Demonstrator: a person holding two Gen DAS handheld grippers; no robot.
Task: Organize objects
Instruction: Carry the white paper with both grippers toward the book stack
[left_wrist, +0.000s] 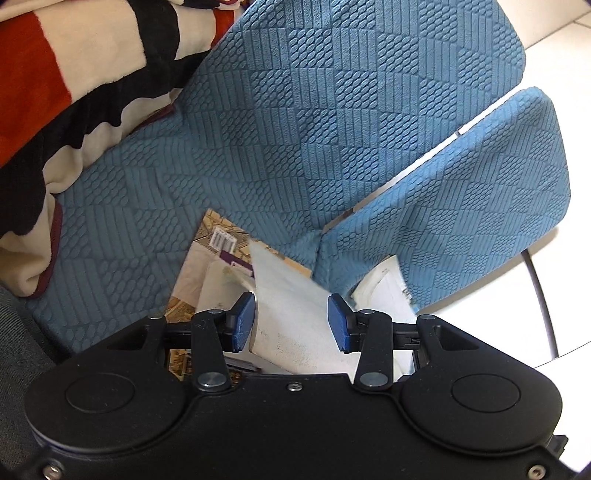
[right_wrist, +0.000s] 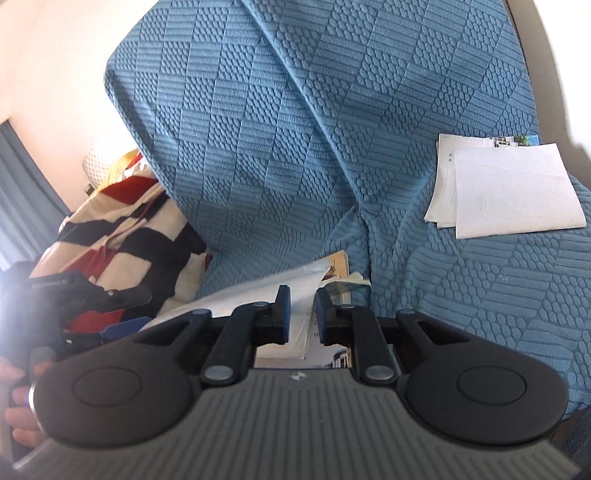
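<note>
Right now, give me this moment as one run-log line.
left gripper: jaws around white booklet | right gripper: jaws on booklet pages | paper stack: on blue sofa cover | striped blanket: beside

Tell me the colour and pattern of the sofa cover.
The sofa cover is blue, quilted in squares of ridges and ovals; clearest in the right wrist view.

We see a blue sofa cover (right_wrist: 295, 147) quilted in checkered squares of stripes and ovals, a blanket (left_wrist: 74, 92) striped red, cream and black, white papers (right_wrist: 513, 188), and black tongs (left_wrist: 291, 321) with blue pads (left_wrist: 243, 321).
</note>
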